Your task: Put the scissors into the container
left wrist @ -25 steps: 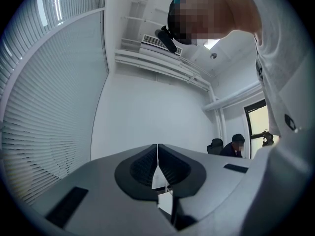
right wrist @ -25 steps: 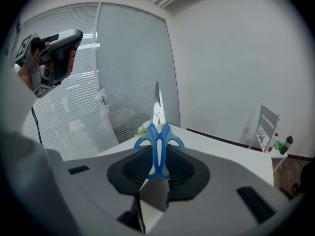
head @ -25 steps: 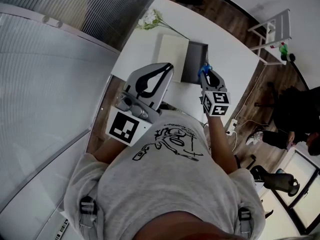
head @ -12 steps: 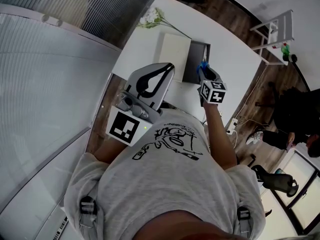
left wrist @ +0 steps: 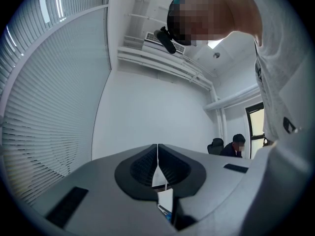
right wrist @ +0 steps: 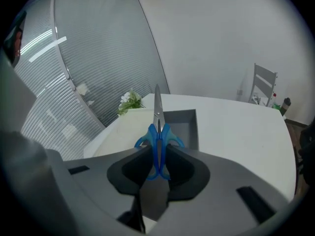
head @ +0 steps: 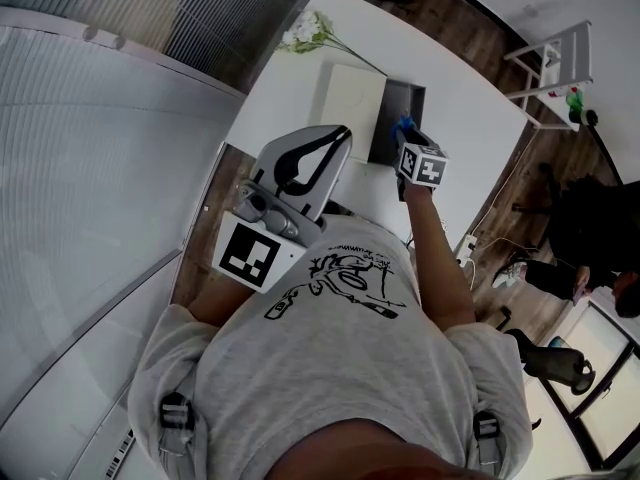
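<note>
Blue-handled scissors (right wrist: 158, 132) are clamped by the handles between my right gripper's (right wrist: 158, 149) pads, the steel blade pointing forward. In the head view the right gripper (head: 405, 138) holds the scissors (head: 403, 125) above the near end of the grey rectangular container (head: 388, 118) on the white table. The right gripper view shows the open container (right wrist: 183, 114) straight ahead under the blade tip. My left gripper (head: 338, 136) is held close to my chest, off the table's near edge. Its jaws (left wrist: 157, 149) are shut with nothing in them, pointing up at a wall.
A flat white board (head: 350, 96) lies beside the container on its left. White flowers (head: 303, 34) lie at the table's far left corner. A white chair (head: 548, 73) stands beyond the table's right end. Window blinds (right wrist: 98, 58) run along the left.
My right gripper has carried the scissors forward, from the table's near edge to over the container. The left gripper has stayed where it was.
</note>
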{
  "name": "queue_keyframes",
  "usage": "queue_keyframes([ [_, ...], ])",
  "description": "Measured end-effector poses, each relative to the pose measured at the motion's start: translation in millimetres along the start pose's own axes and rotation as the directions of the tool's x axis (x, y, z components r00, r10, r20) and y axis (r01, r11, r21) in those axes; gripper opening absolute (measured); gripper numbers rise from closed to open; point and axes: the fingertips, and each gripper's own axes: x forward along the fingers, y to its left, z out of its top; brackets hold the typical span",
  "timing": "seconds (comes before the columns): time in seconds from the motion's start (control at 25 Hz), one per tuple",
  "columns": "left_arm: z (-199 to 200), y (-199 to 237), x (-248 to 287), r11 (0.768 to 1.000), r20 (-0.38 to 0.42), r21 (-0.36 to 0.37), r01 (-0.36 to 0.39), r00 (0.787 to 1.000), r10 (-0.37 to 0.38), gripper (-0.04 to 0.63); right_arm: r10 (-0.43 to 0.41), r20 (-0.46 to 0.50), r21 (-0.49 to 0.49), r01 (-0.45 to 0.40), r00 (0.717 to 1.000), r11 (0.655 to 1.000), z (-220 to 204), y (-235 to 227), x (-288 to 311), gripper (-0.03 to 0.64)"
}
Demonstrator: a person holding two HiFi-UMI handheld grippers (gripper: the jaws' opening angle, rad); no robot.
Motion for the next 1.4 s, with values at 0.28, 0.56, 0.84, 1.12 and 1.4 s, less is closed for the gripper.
queue_keyframes([
  [0.28, -4, 7, -3, 1.0, -0.007, -0.007, -0.011, 1.0, 0.011, 0.021, -0.004, -0.053, 0.07, 0.008, 0.999, 0.998, -8, 0, 18, 0.091],
  [0.56, -5, 12, -6, 1.0, -0.011, -0.011, -0.017, 1.0, 0.016, 0.021, -0.011, -0.118, 0.143, 0.028, 0.993, 0.989, -21, -4, 35, 0.091],
  [0.84, -7, 14, -8, 1.0, -0.016, -0.015, -0.024, 1.0, 0.024, 0.021, -0.008, -0.194, 0.18, 0.043, 0.981, 0.983, -32, -3, 51, 0.092],
  [1.12, -8, 18, -13, 0.999, -0.026, -0.016, -0.037, 0.999, 0.037, 0.021, -0.016, -0.254, 0.204, 0.07, 0.967, 0.976, -40, -5, 62, 0.092],
  [1.4, -11, 22, -17, 0.999, -0.036, -0.018, -0.049, 0.998, 0.048, 0.021, -0.017, -0.3, 0.207, 0.083, 0.954, 0.975, -46, -4, 72, 0.092],
])
